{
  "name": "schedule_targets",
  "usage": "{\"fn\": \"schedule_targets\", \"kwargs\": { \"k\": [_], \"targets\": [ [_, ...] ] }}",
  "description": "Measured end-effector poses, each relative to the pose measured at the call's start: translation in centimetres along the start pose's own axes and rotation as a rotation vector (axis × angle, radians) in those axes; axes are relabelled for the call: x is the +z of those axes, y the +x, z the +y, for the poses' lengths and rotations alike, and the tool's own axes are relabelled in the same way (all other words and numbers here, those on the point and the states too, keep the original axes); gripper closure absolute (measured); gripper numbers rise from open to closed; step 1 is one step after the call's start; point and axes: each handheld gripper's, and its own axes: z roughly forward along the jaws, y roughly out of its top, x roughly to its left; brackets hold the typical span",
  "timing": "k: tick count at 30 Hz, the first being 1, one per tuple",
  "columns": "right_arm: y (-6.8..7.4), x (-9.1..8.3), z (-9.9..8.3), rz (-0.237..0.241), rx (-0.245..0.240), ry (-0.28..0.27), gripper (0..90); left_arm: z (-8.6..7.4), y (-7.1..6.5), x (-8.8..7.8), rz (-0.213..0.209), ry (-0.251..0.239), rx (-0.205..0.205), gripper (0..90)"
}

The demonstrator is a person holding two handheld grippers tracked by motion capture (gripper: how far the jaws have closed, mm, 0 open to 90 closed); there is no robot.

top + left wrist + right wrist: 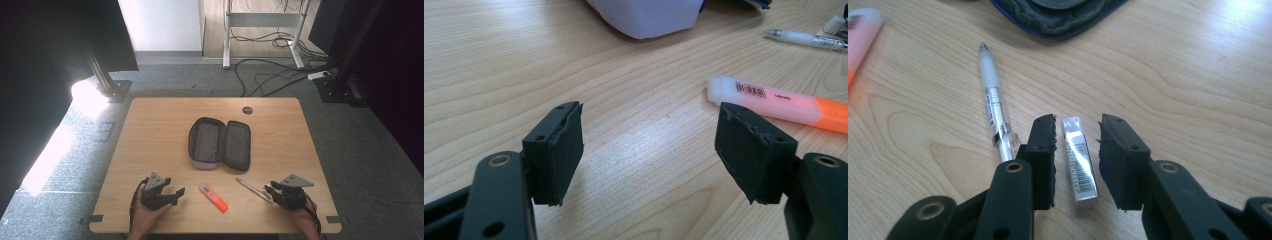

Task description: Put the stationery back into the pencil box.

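An open dark pencil case [220,144] lies in the middle of the wooden table [155,125]. In front of it lie an orange and white highlighter [214,198] and a clear pen [252,189]. My left gripper [176,194] rests at the front left, open, with bare wood between its pads [649,140]; the highlighter [784,104] lies just past its right pad. My right gripper [270,190] sits at the front right. Its jaws [1078,135] straddle a small silver wrapped block [1079,160] with a barcode, a narrow gap showing on each side. The pen [995,110] lies just left of them.
A round cable hole [247,110] sits near the table's far edge. Beyond the table, cables [270,75] trail over grey carpet by a white desk frame [227,45]. Dark stands [107,80] rise at both far corners.
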Motion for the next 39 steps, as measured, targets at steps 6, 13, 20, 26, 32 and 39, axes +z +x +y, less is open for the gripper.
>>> {"fn": "schedule_targets", "kwargs": {
  "k": [6,13,20,26,32,39],
  "targets": [
    [-0.19,0.15,-0.14,-0.001,0.006,0.012,71.1,-0.02,0.10,-0.03,0.002,-0.002,0.000,28.1],
    [-0.23,0.16,-0.13,-0.003,0.001,0.019,77.3,-0.02,0.12,-0.03,-0.003,-0.001,-0.003,28.1],
    [-0.27,0.11,-0.09,-0.010,0.009,0.018,78.2,-0.02,0.15,-0.04,-0.001,-0.001,-0.003,28.1],
    [-0.39,-0.09,-0.01,-0.011,0.013,0.004,78.5,-0.02,0.15,-0.03,-0.001,0.000,-0.003,28.1],
    [-0.47,-0.26,0.09,-0.012,0.016,-0.009,78.6,-0.04,0.13,0.03,-0.001,0.004,-0.002,28.2],
    [-0.42,-0.42,0.29,-0.006,0.026,-0.029,78.7,-0.05,0.09,0.06,0.002,0.007,-0.003,28.3]
  ]
}}
